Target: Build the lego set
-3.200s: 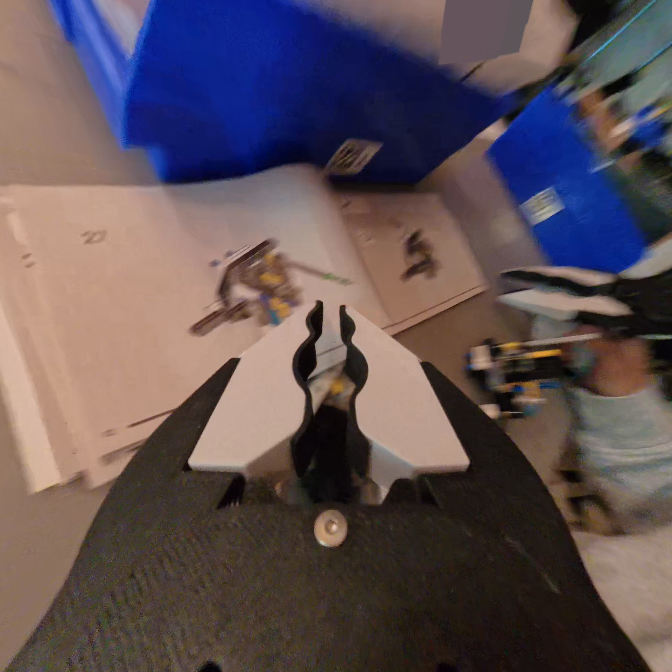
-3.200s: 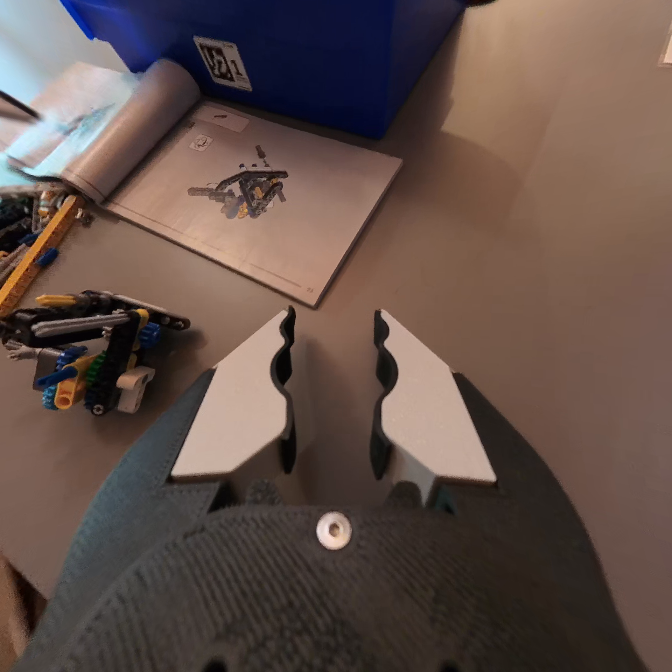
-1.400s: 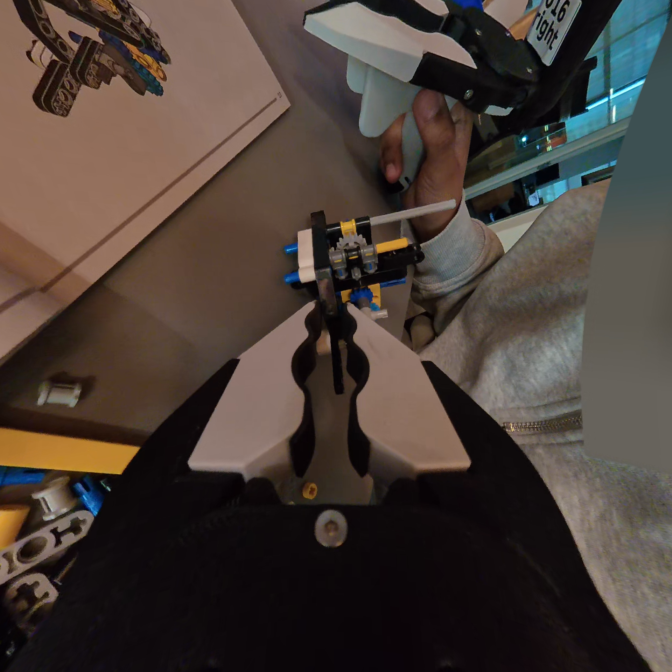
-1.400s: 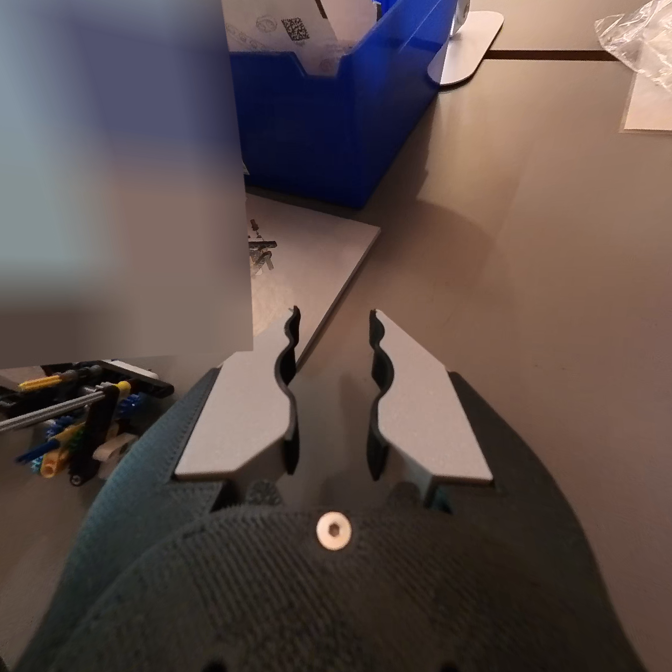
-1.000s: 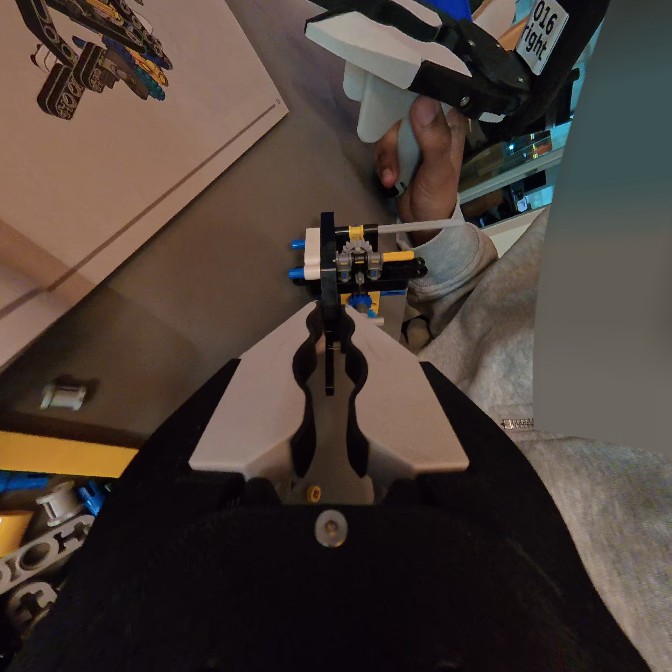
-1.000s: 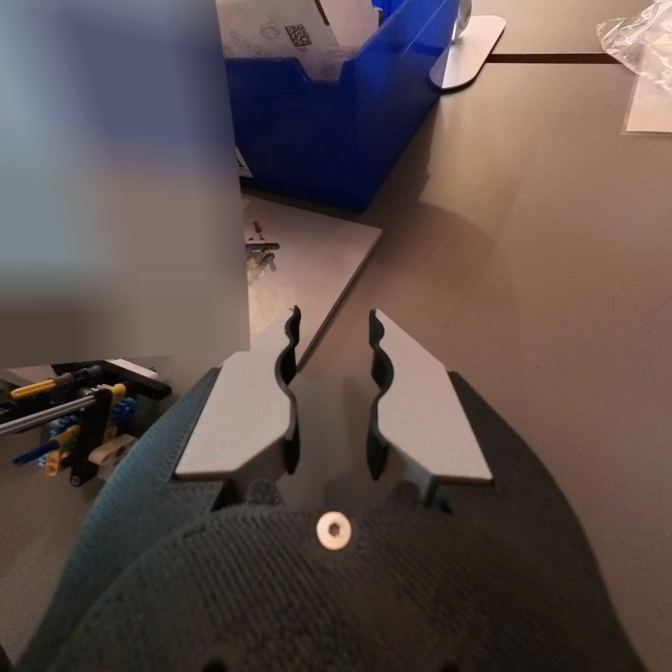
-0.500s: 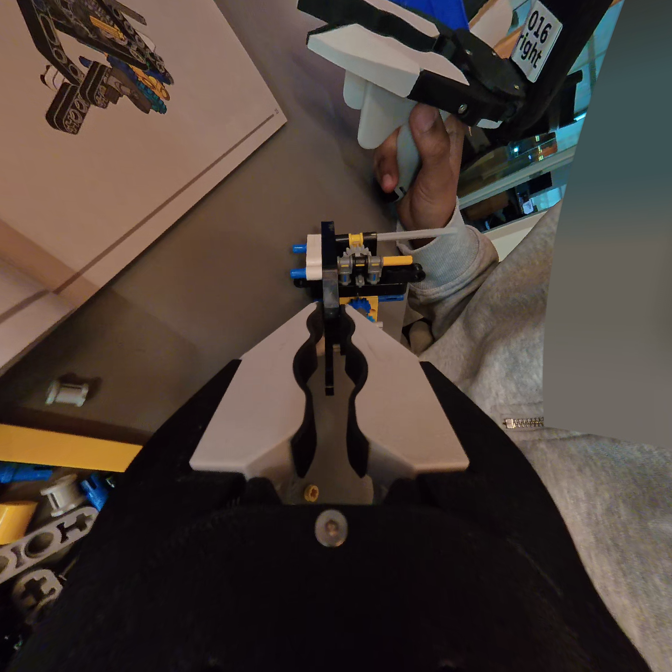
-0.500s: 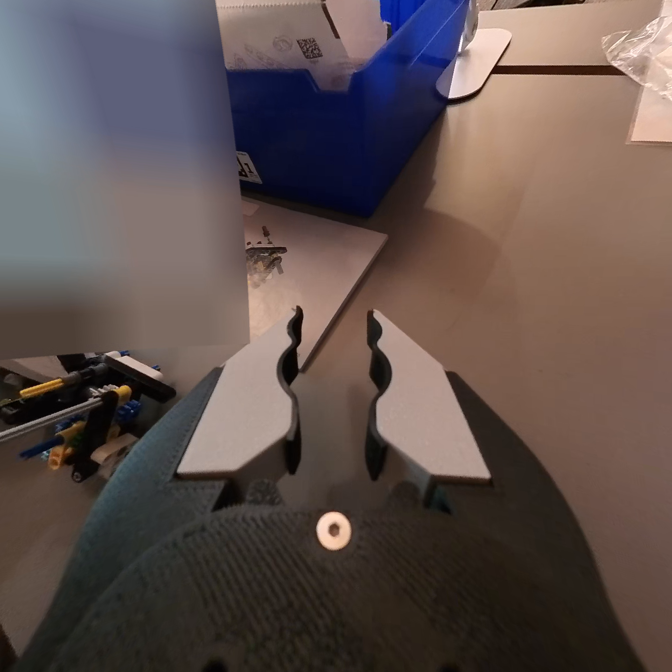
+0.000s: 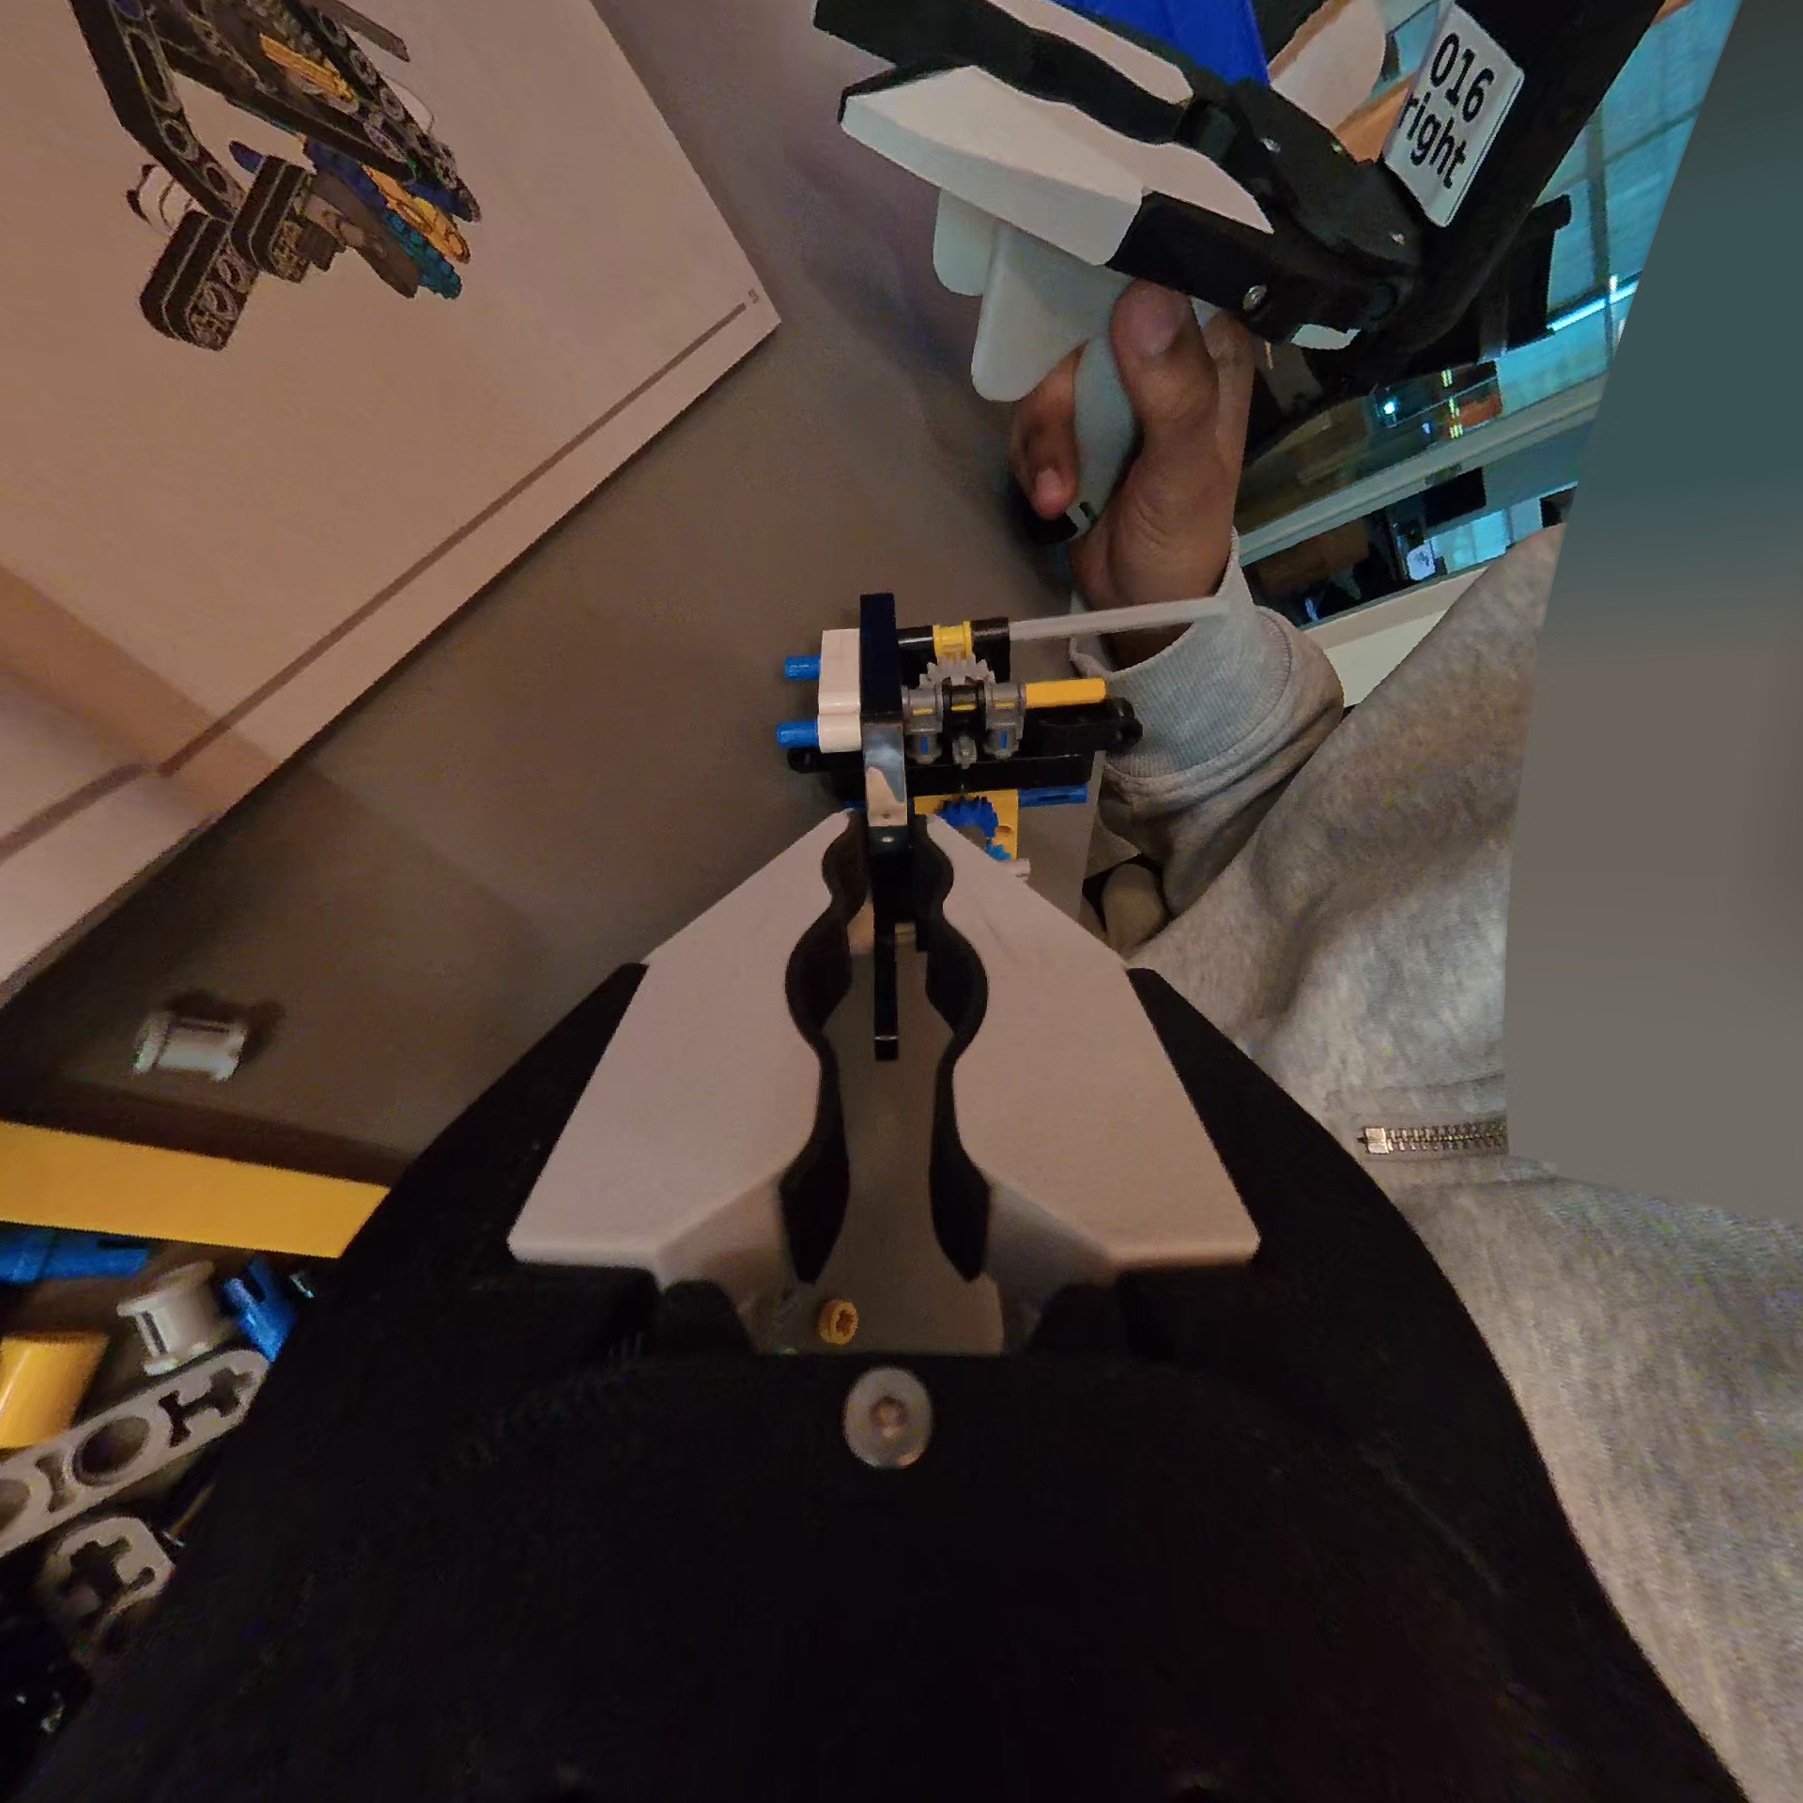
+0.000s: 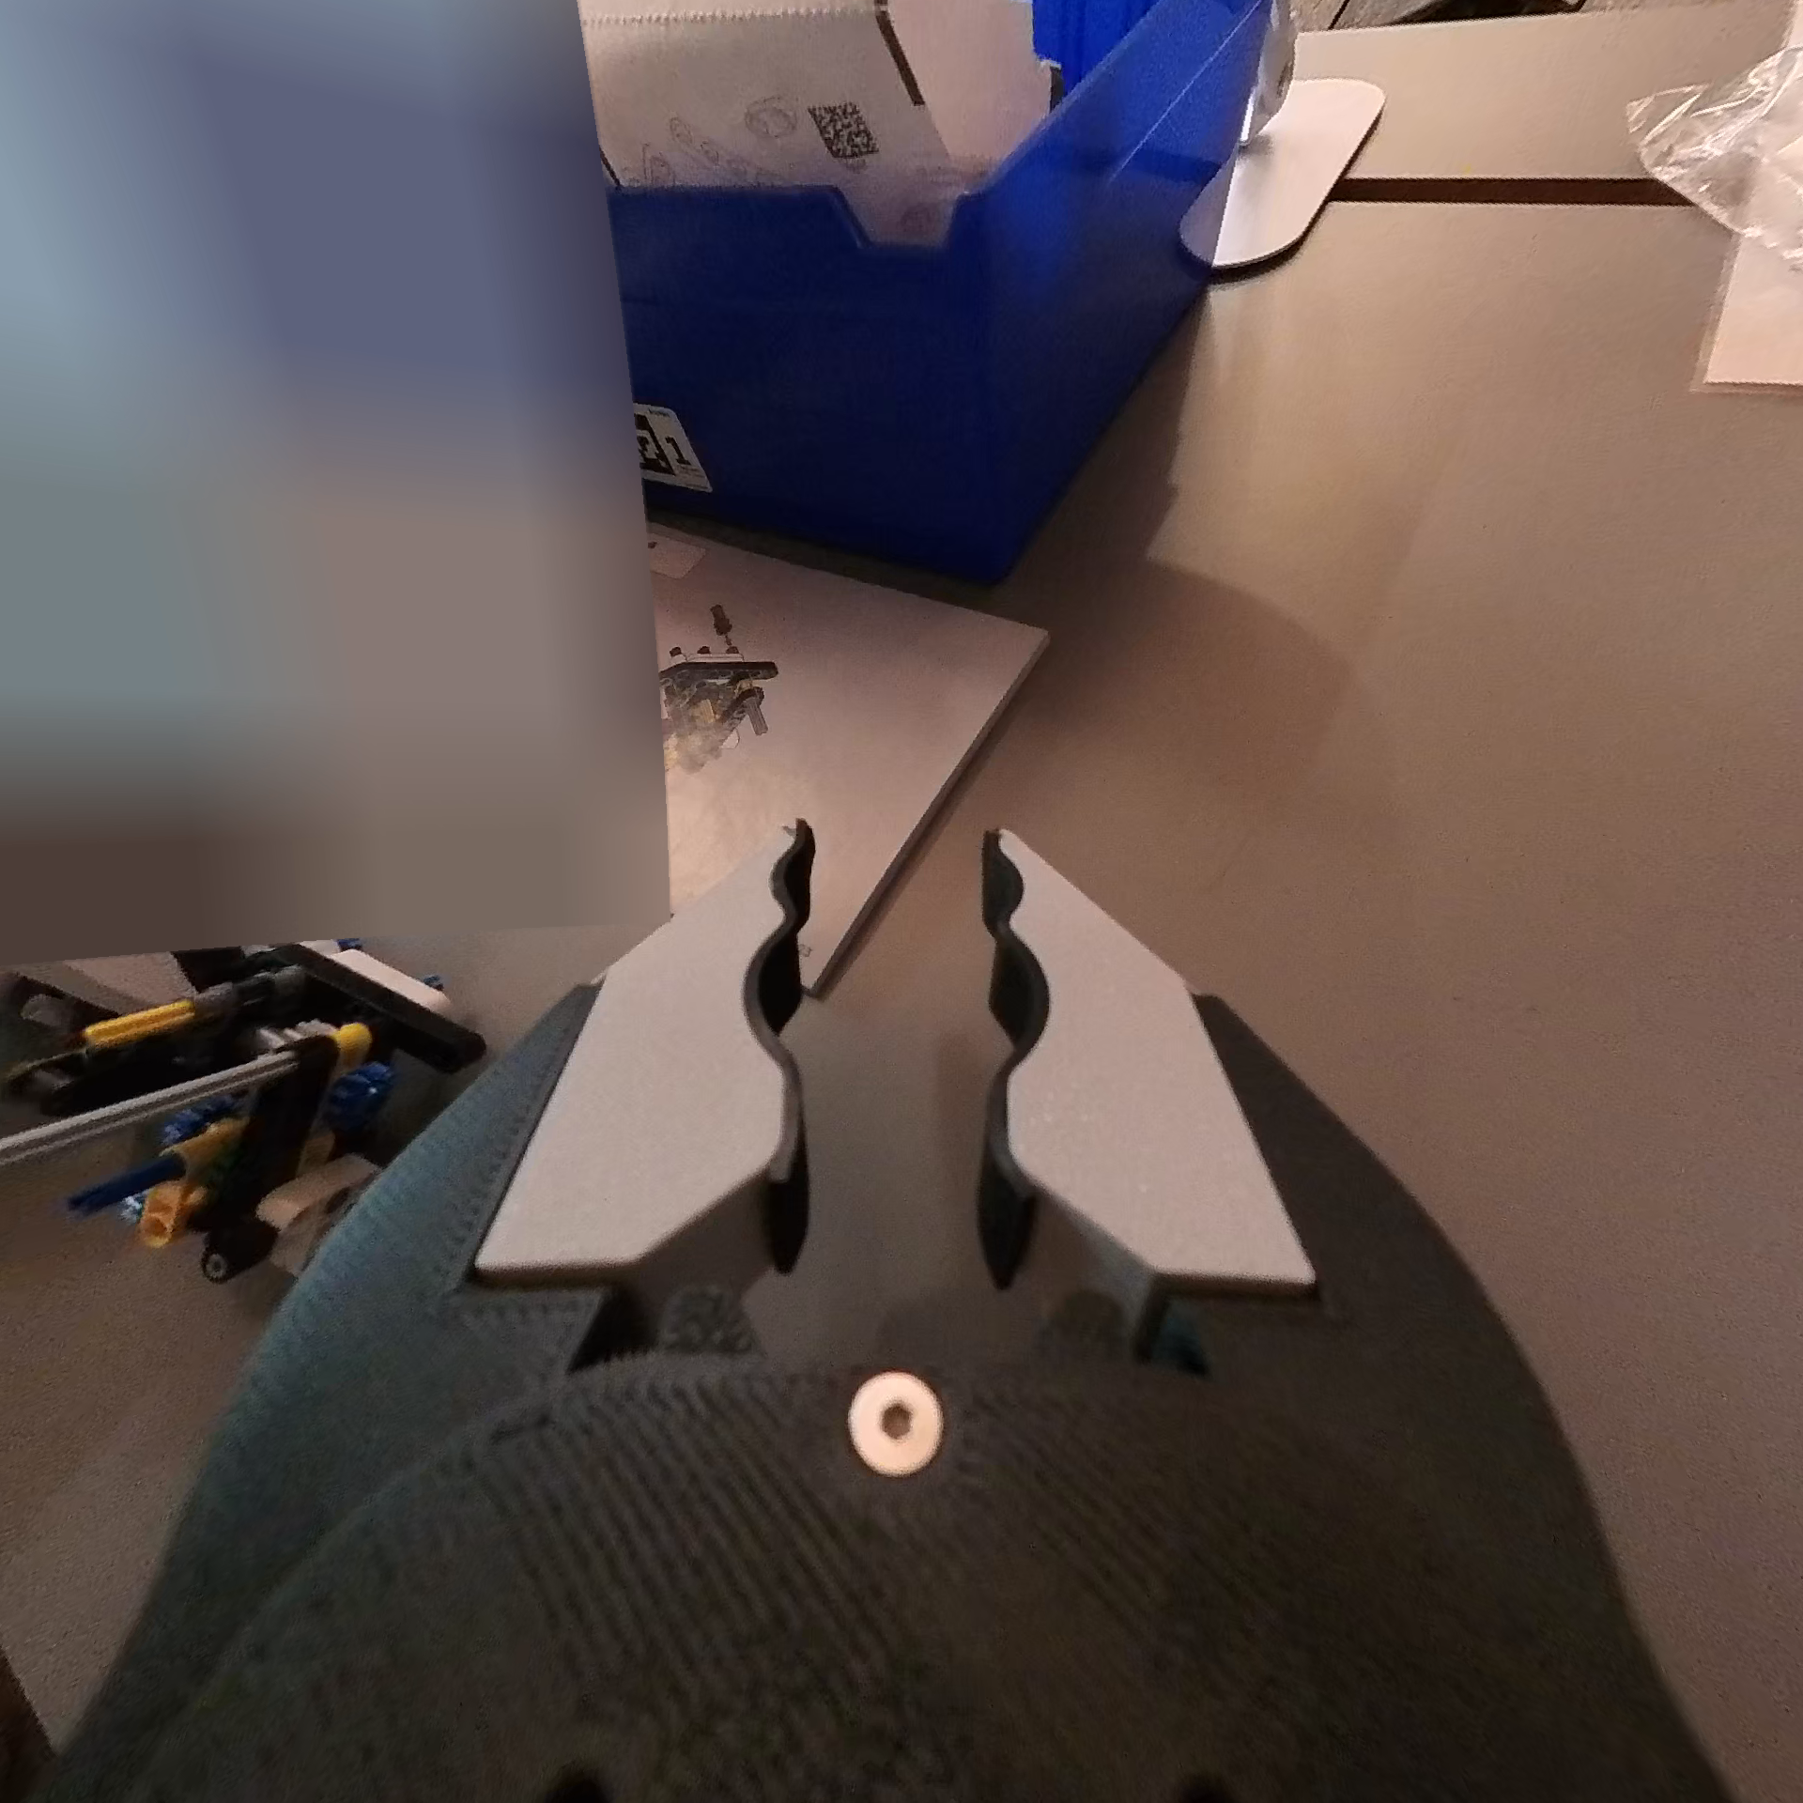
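Observation:
My left gripper (image 9: pixel 886 839) is shut on a black beam of the lego assembly (image 9: pixel 951 702), a black, yellow, blue and white build with grey gears and a long grey axle. The assembly also shows in the right wrist view (image 10: pixel 234 1083), low at the left. My right gripper (image 10: pixel 893 849) is open and empty above the table, to the right of the assembly. It also shows in the left wrist view (image 9: pixel 1034 185), held by a hand above the assembly. The open instruction booklet (image 9: pixel 371 410) lies on the table (image 10: pixel 1366 683).
A blue bin (image 10: pixel 907 341) with papers stands behind the booklet. Loose lego parts (image 9: pixel 117 1366) and a yellow beam (image 9: pixel 176 1195) lie at lower left. A small grey connector (image 9: pixel 190 1044) sits alone. A grey stand base (image 10: pixel 1288 146) and a clear bag (image 10: pixel 1737 127) are far right. Across from one pair of fingers to the other is roughly 15 centimetres. To the small grey connector (image 9: pixel 190 1044): left tips about 10 centimetres, right tips about 20 centimetres.
My left gripper swung from over the booklet down to the assembly and closed on its black beam. My right gripper stayed open and tilted up slightly.

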